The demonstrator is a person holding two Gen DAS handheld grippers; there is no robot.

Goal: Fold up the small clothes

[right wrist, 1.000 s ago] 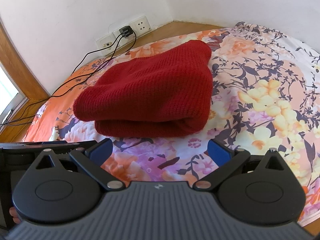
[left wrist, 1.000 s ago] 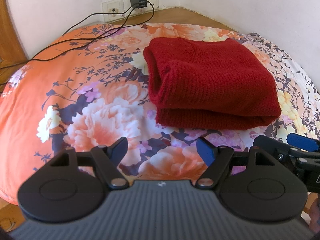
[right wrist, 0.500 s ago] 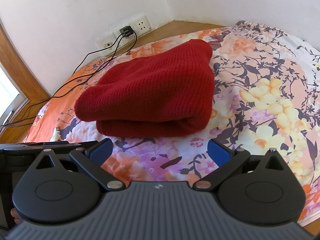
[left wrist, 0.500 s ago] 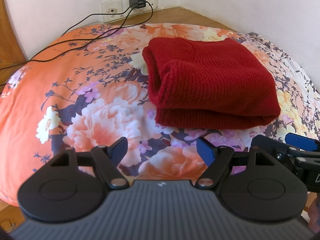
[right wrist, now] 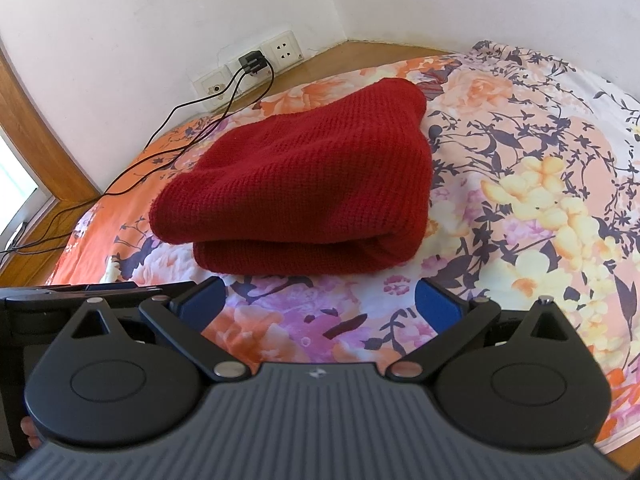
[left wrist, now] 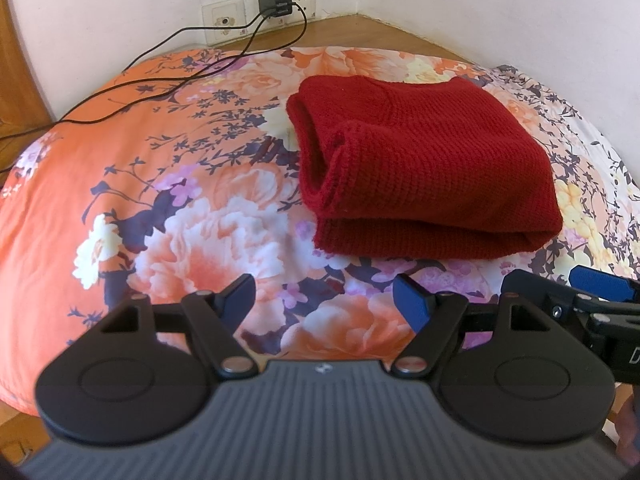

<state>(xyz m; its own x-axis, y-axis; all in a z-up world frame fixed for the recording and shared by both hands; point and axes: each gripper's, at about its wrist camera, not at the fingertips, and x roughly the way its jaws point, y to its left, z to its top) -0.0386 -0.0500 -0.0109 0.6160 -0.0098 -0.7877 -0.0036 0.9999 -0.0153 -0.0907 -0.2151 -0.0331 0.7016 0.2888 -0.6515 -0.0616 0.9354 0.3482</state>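
A dark red knitted garment [left wrist: 424,168] lies folded in layers on a floral bed sheet [left wrist: 160,184], its folded edge toward me. My left gripper [left wrist: 324,298] hovers open above the sheet, short of the garment's near left corner, with nothing between its fingers. In the right wrist view the same garment [right wrist: 304,192] sits straight ahead. My right gripper [right wrist: 320,304] stands open just in front of its near edge, holding nothing. The right gripper [left wrist: 576,300] also shows at the lower right of the left wrist view.
Black cables [left wrist: 168,60] trail over the sheet's far left from a charger [left wrist: 276,4] plugged into wall sockets. White walls meet in a corner behind the bed. A wooden frame [right wrist: 36,132] borders the left. A fingertip [right wrist: 30,428] shows at the lower left.
Both grippers have stayed open and nearly still; the views shift only slightly, the garment sitting a touch lower in the right wrist view. The garment has not moved.
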